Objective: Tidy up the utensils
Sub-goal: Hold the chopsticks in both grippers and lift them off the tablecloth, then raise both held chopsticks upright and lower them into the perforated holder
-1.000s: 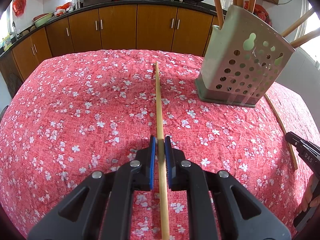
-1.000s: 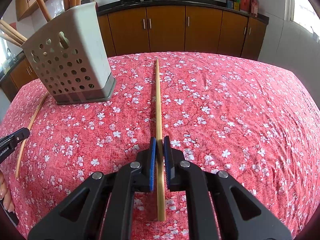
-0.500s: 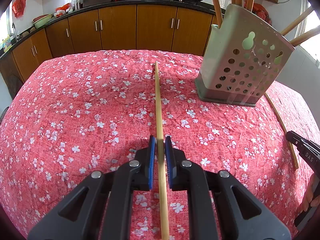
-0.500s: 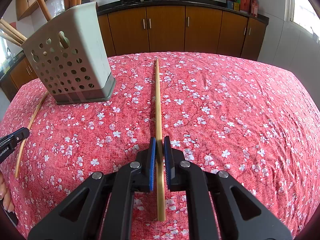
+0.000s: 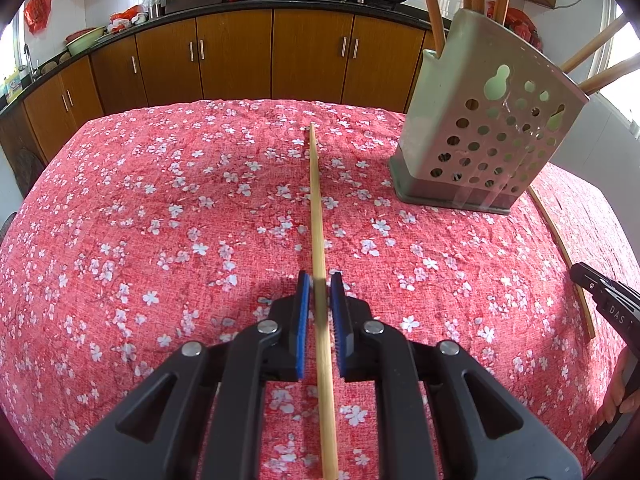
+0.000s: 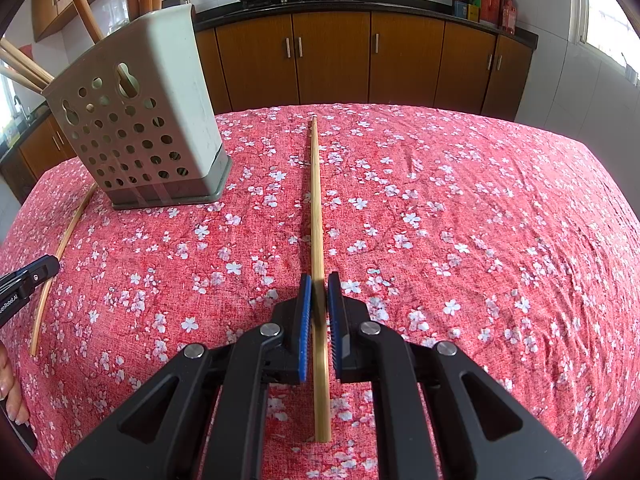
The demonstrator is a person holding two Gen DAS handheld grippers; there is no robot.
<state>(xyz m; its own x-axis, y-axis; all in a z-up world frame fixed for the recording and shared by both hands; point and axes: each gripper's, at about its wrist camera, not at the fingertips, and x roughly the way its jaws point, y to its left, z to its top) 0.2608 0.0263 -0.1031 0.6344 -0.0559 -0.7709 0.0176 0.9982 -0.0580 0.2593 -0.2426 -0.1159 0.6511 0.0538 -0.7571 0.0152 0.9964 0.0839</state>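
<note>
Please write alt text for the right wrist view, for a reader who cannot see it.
The right gripper is shut on a long wooden chopstick that points away over a red flowered tablecloth. A perforated grey utensil holder with wooden utensils stands at left, another chopstick lies beside it, and brown kitchen cabinets fill the background.

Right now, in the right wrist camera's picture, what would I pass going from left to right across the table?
Other hand-held gripper's tip → loose chopstick → perforated utensil holder → chopstick clamped in this hand-held gripper → bare flowered red tablecloth.
</note>
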